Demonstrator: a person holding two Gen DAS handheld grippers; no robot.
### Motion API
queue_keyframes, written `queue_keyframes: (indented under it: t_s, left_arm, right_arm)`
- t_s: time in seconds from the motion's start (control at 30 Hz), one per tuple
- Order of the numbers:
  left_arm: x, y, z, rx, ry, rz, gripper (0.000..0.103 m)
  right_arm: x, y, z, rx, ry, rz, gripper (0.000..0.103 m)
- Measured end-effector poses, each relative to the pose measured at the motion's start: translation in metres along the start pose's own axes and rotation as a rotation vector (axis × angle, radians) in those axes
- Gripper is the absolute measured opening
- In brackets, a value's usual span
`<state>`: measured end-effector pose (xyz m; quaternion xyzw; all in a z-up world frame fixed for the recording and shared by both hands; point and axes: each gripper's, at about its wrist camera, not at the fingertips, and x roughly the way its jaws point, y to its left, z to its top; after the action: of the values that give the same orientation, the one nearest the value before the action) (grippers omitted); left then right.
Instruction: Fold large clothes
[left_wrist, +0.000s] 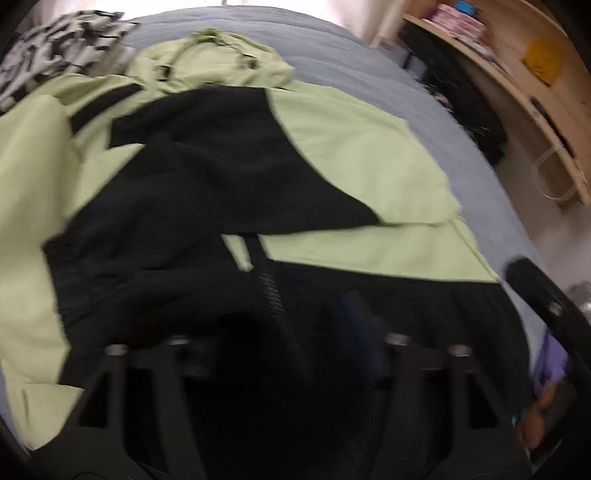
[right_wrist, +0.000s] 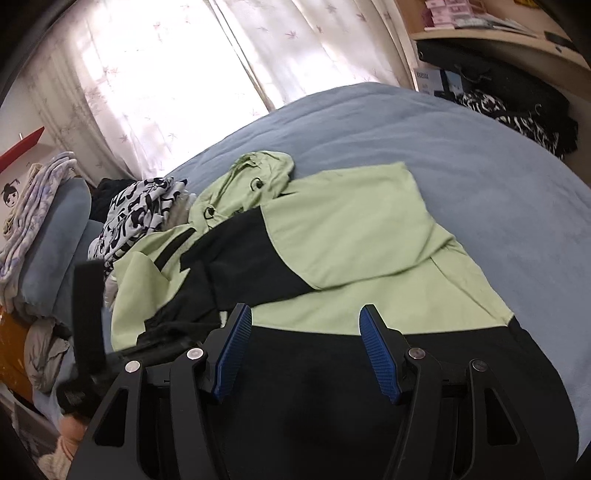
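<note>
Green-black jacket (right_wrist: 332, 236) on bed (right_wrist: 461, 155), sleeves in. Right gripper (right_wrist: 306, 332) wide over hem — left gripper (left_wrist: 280, 332) blurred, cannot tell. Pinch hem corners evenly, fold toward hood.

The hooded jacket (right_wrist: 351, 236) is pale green with black panels; the bedspread (right_wrist: 461, 155) grey-blue; the crumpled garment (right_wrist: 136, 210) black-and-white patterned.

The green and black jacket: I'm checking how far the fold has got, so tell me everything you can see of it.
The jacket is pale green with black panels, of thin, smooth-looking fabric. It lies flat on the blue bedspread, hood toward the curtains, both sleeves folded across its body, black hem nearest the cameras. The right gripper is open above the hem, gripping nothing.
</note>
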<state>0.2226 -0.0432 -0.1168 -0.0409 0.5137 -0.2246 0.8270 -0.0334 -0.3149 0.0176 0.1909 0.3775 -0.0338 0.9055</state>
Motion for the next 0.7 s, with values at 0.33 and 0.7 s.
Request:
queue_keyframes:
  t_s: [0.33,0.7]
  left_arm:
    - [-0.101,0.025,-0.031,-0.061,-0.163,-0.036,0.072]
    - [-0.172,0.129,-0.092,-0.325,-0.32,0.262,0.071]
  right_arm:
    - [0.012,0.034,-0.007,-0.065,0.009,0.062,0.066]
    - [0.03,0.119,-0.026,-0.369,0.096,0.135,0.081]
